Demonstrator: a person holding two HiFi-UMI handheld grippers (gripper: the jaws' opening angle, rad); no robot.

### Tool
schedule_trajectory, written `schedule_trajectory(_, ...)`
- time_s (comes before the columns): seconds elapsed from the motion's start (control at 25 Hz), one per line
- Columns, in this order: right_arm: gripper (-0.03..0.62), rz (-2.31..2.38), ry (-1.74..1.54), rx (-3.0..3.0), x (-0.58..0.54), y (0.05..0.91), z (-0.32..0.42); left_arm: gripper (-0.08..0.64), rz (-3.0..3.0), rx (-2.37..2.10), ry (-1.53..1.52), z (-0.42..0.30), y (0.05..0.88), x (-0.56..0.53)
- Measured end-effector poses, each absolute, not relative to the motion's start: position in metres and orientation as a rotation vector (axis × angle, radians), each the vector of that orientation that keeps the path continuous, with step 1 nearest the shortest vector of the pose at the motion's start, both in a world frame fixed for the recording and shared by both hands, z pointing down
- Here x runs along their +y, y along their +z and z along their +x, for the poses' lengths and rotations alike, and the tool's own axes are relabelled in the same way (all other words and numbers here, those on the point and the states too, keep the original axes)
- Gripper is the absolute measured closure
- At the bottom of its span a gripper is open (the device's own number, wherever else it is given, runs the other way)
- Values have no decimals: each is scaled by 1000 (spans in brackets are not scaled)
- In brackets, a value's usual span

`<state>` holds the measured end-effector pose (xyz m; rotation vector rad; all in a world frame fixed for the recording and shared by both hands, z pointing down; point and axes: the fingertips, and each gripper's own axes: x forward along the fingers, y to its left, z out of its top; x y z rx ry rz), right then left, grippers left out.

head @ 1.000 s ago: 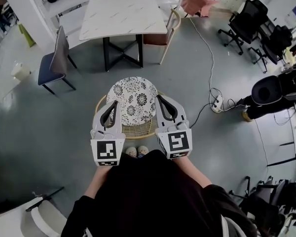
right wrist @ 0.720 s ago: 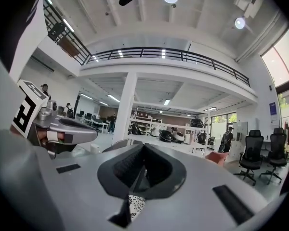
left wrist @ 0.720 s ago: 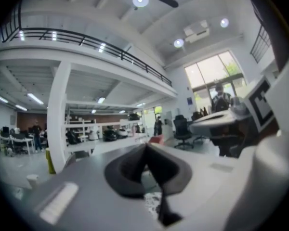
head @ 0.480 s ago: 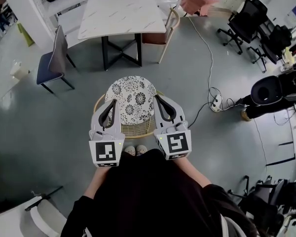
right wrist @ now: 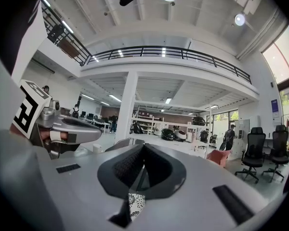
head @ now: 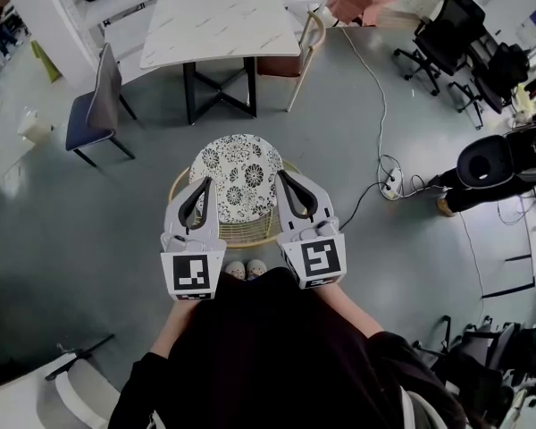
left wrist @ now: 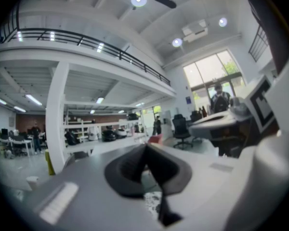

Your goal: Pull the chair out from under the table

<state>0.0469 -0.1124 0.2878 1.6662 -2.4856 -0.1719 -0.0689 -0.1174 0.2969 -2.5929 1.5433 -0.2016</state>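
A wicker chair with a round black-and-white floral cushion [head: 237, 175] stands on the grey floor, apart from the white table [head: 219, 25] behind it. I stand right behind the chair, and my shoes [head: 246, 269] show under its rim. My left gripper [head: 205, 184] hovers level over the cushion's left side and is shut with nothing in it. My right gripper [head: 280, 175] hovers over the cushion's right side, also shut and empty. In the left gripper view the jaws [left wrist: 145, 146] meet, with the floral cushion [left wrist: 151, 201] below. The right gripper view shows the same [right wrist: 144, 146], with the cushion [right wrist: 135, 203] beneath.
A blue chair [head: 96, 110] stands left of the table and a wooden chair with a red seat [head: 295, 61] at its right end. A cable [head: 380, 105] runs across the floor to a power strip [head: 393, 186]. Office chairs [head: 447, 43] and a seated person [head: 500, 164] are at the right.
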Motion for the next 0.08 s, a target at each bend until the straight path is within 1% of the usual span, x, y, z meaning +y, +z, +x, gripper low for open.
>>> schedule_trajectory(0.08,571,1684,-146,-2468,-114,286,49,552,-2593,1539,-204,-69,297,-118)
